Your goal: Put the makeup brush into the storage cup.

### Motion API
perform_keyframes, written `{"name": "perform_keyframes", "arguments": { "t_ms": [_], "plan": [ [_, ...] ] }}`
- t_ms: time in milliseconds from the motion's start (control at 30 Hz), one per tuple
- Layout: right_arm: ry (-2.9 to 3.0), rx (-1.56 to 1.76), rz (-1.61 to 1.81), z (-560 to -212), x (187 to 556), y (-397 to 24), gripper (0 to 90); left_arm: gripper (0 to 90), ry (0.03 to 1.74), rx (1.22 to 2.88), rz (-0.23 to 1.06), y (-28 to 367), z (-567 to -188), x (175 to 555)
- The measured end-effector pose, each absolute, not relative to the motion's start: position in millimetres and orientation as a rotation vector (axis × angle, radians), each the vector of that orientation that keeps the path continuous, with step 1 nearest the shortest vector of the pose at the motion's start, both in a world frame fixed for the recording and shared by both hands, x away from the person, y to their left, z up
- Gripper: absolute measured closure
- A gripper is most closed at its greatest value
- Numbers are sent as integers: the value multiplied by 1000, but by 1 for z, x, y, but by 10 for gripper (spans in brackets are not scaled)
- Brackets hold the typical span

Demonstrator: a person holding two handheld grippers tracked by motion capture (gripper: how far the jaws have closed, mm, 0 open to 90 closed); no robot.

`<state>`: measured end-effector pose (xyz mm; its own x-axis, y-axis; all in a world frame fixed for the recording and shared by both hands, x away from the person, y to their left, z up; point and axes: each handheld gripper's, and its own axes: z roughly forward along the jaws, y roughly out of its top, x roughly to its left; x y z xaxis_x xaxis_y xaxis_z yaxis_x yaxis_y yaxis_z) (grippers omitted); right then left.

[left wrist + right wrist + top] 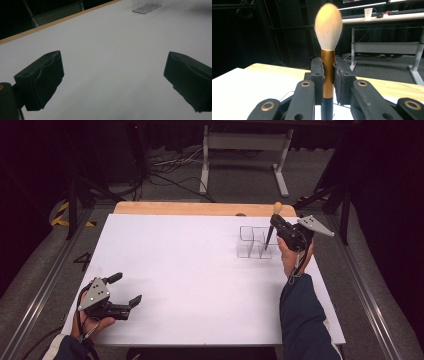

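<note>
My right gripper (278, 226) sits near the worktop's (200, 280) far right corner, its fingers (318, 75) pinching a makeup brush (328, 45) by its copper ferrule, bristles up. The dark handle points down into a clear acrylic organizer (252, 241) standing by that corner. My left gripper (127, 292) rests at the near left corner, fingers (41, 78) spread wide over bare white surface.

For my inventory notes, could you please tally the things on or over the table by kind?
Makeup brush: 1, held upright
Clear compartment organiser: 1
Handheld tool: 2, the left tool and the right tool
Total: 4
</note>
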<state>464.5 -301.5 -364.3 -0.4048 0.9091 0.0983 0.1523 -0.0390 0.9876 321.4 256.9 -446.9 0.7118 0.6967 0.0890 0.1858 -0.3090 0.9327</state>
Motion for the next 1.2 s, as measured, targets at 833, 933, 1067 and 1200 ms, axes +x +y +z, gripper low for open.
{"name": "perform_keyframes", "arguments": {
  "t_ms": [833,933,1067,1200],
  "plan": [
    [1609,1204,1477,-369,468,-303,516,34,691,1856,597,257,-447,322],
    [1614,1206,1461,-369,468,-303,456,34,693,1855,595,257,-447,321],
    [1616,1201,1445,-367,468,-301,355,34,694,1851,597,256,-447,321],
    [1597,1217,1412,-365,467,-299,239,34,697,1849,596,256,-447,321]
  ]
}}
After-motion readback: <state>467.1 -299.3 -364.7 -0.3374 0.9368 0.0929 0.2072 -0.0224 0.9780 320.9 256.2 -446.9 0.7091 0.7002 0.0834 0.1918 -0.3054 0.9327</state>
